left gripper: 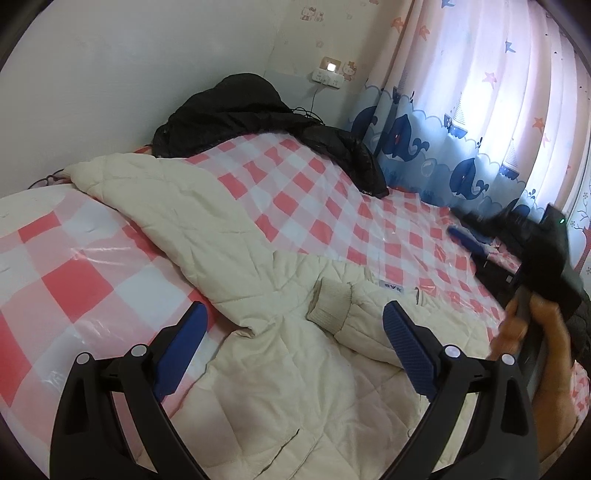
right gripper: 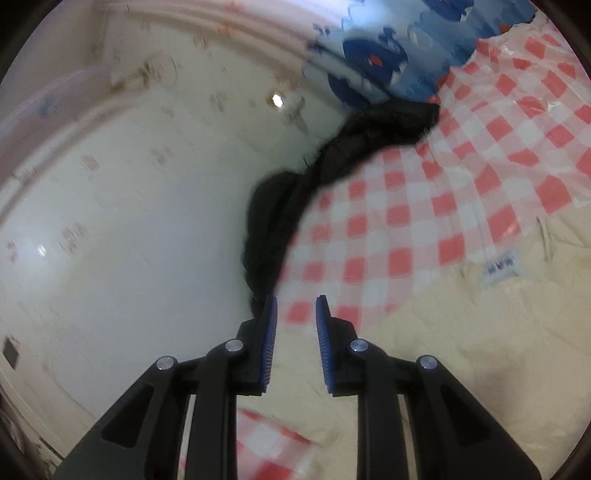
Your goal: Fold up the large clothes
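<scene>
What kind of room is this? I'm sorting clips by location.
Most likely a child's bedroom: a bed with a checked cover, whale-print curtains at the window, and cartoon stickers on the wall.

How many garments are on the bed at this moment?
2. A cream coat lies spread across the near part of the bed; a black jacket is heaped at the far edge by the wall. More may lie outside the views.

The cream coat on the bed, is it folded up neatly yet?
Not yet. The cream coat lies rumpled, one cuff flopped across it.
</scene>
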`<action>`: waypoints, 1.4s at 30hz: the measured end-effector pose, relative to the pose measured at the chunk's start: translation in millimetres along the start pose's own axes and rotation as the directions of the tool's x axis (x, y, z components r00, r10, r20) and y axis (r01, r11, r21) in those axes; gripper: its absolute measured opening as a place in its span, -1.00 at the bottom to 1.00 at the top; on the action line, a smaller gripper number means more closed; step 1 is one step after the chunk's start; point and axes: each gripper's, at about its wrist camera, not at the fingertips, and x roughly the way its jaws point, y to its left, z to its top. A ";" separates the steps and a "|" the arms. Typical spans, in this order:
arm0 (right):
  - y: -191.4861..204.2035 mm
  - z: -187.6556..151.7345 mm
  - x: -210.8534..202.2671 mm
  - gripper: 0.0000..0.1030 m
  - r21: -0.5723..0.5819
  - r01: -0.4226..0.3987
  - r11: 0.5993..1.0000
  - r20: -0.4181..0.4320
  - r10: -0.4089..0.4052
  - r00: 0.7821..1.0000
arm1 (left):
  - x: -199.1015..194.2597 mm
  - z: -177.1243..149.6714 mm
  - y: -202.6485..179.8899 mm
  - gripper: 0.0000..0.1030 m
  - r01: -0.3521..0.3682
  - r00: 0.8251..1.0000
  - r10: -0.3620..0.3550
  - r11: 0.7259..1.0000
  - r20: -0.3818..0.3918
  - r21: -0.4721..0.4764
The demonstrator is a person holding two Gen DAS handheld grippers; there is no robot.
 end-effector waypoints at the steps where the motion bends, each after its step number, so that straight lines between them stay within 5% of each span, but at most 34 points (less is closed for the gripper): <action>1: -2.3 -5.2 2.0 -0.32 -0.012 0.017 1.000 -0.019 -0.017 1.000 | -0.4 0.2 -0.2 0.78 0.003 1.000 -0.003 1.000 0.001 0.001; 6: -16.4 -34.2 23.4 0.05 -0.109 0.152 0.982 -0.144 -0.167 0.975 | -2.8 0.2 -1.5 0.79 0.006 1.000 -0.006 1.000 0.008 0.006; 8: -17.1 -50.5 41.5 0.23 -0.217 0.222 0.951 -0.216 -0.269 0.939 | -2.7 0.2 -1.6 0.79 0.004 1.000 -0.005 1.000 0.006 0.008; 14: -6.9 -101.7 92.4 0.47 -0.581 0.310 0.753 -0.263 -0.534 0.804 | -2.8 0.5 -2.2 0.79 0.007 1.000 -0.007 1.000 0.004 0.009; 19: -9.0 -135.7 132.8 0.67 -0.805 0.338 0.487 -0.164 -0.732 0.661 | -1.7 2.0 0.2 0.79 0.008 1.000 -0.008 1.000 -0.002 0.013; 20: -13.4 -136.0 136.2 0.67 -0.808 0.349 0.475 -0.158 -0.745 0.649 | -1.3 3.8 4.2 0.79 0.002 1.000 -0.002 1.000 -0.004 0.006; 21: -22.2 -131.8 138.7 0.66 -0.780 0.365 0.508 -0.181 -0.742 0.646 | -1.2 5.9 9.6 0.79 -0.007 1.000 0.007 1.000 -0.003 -0.006; 23: -35.1 -115.0 136.9 0.26 -0.687 0.411 0.599 -0.225 -0.713 0.664 | -2.0 10.9 25.4 0.79 -0.024 1.000 0.024 0.998 0.002 -0.052; 25: -51.3 -94.7 123.5 -0.11 -0.533 0.439 0.723 -0.263 -0.635 0.726 | -3.0 15.7 44.9 0.79 -0.034 0.999 0.034 0.993 0.002 -0.112; 27: -58.8 -82.3 111.2 -0.43 -0.429 0.435 0.792 -0.275 -0.573 0.772 | -4.3 19.3 71.2 0.79 -0.035 0.999 0.036 0.978 0.000 -0.204; 30: -71.2 -65.7 85.6 -0.66 -0.235 0.386 0.892 -0.268 -0.441 0.857 | -5.9 21.2 102.4 0.79 -0.042 0.999 0.045 0.946 0.001 -0.320; 33: -63.5 -48.3 56.2 -0.75 -0.095 0.238 0.967 -0.177 -0.251 0.952 | -9.1 20.7 123.1 0.80 -0.050 0.998 0.059 0.916 0.011 -0.399; 37: -34.1 -34.2 44.8 -0.77 -0.063 0.116 0.991 -0.079 -0.121 0.990 | -9.6 19.1 131.9 0.80 -0.042 0.998 0.058 0.897 0.023 -0.441; 42: 6.7 -40.7 81.6 -0.77 -0.159 0.023 0.987 -0.107 -0.041 0.993 | -3.7 19.0 126.0 0.80 -0.033 0.999 0.042 0.901 0.010 -0.432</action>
